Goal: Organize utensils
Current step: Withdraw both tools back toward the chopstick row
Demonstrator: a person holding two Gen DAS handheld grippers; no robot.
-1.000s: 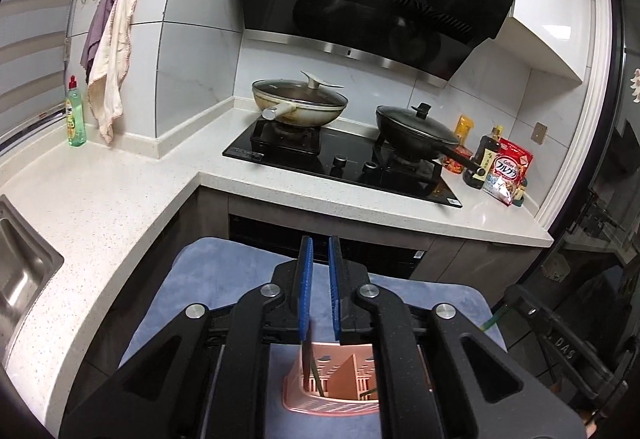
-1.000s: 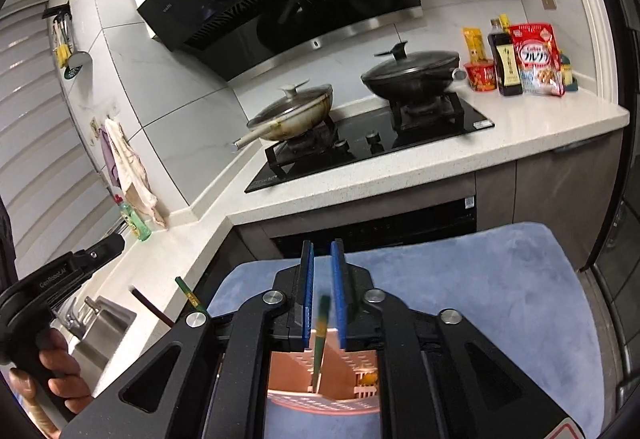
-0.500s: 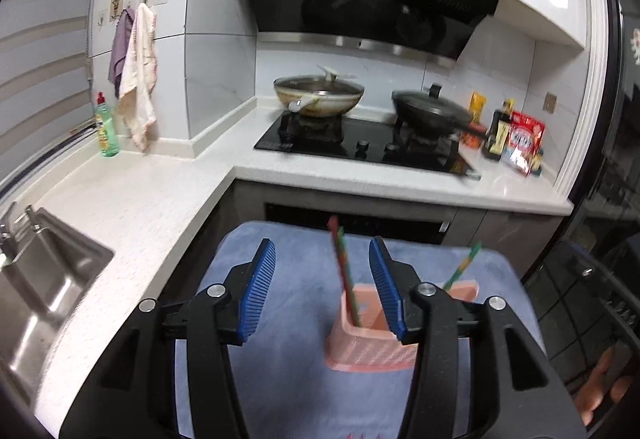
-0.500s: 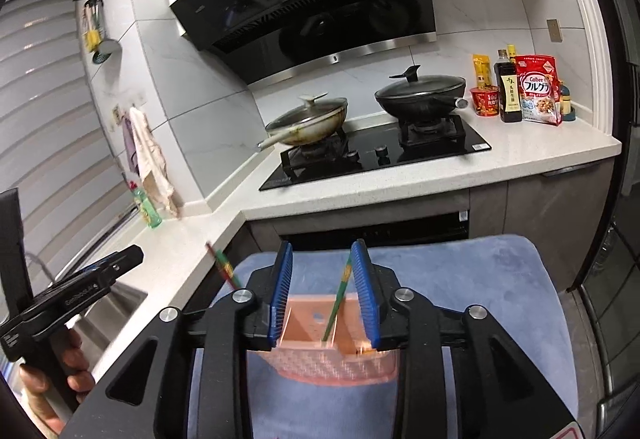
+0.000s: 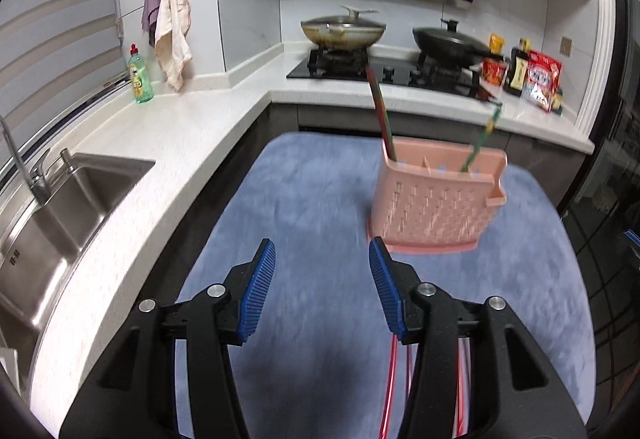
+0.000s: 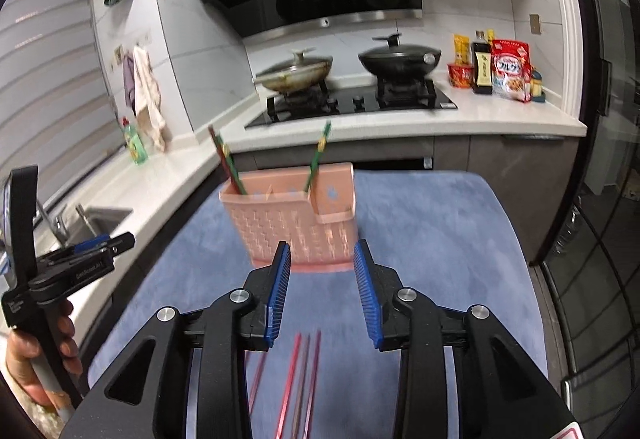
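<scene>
Chopsticks stand in the pink utensil holder [image 5: 436, 203] on the blue mat [image 5: 304, 199], at one o'clock from my left gripper [image 5: 322, 289]: a red-and-green pair [image 5: 382, 115] leans in its left compartment, a green pair [image 5: 482, 135] in the right. My left gripper's blue pads [image 5: 256, 291] stand apart over bare mat, holding nothing. My right gripper [image 6: 322, 293] is likewise parted and empty, the holder at twelve o'clock; loose red chopsticks [image 6: 298, 383] lie on the mat beneath it, at six.
</scene>
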